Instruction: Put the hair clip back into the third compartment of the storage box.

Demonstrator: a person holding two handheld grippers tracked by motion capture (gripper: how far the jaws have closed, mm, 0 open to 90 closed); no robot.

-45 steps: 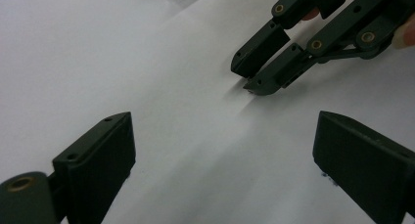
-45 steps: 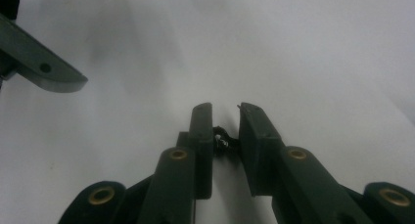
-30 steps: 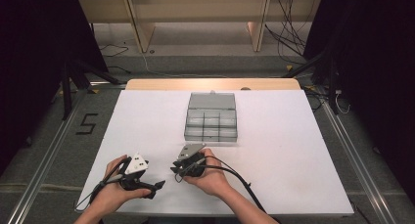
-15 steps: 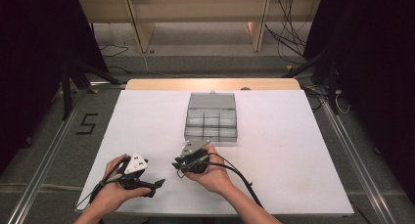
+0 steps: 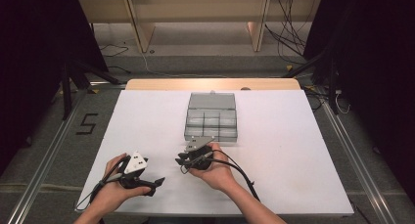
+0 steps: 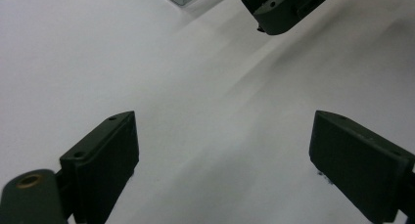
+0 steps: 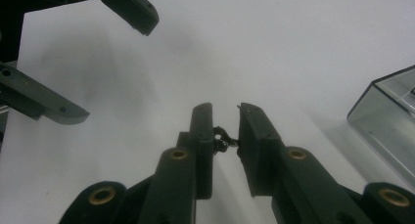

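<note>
High view: a white table (image 5: 293, 150) carries a clear compartment box (image 5: 211, 117) with its lid raised at the far side, standing at the middle of the table. The right gripper (image 5: 182, 160) is held in the right hand (image 5: 215, 171) just in front of the box's near edge, its jaws pointing toward the person's left. The left gripper (image 5: 155, 182) sits in the left hand (image 5: 115, 187) near the table's front edge, well apart from the box, jaws pointing toward the right gripper. Left gripper view: the jaws stand wide apart over bare white table with nothing between them; the tip of the right gripper shows at the upper right and a corner of the box at the top edge. Right gripper view: the jaws are drawn close with a narrow gap, and a small dark twisted object (image 7: 221, 139) sits in that gap touching the inner faces; what it is cannot be told. The box corner lies at the right edge, beside the jaws and apart from them. The left gripper's spread jaws show at the upper left.
</note>
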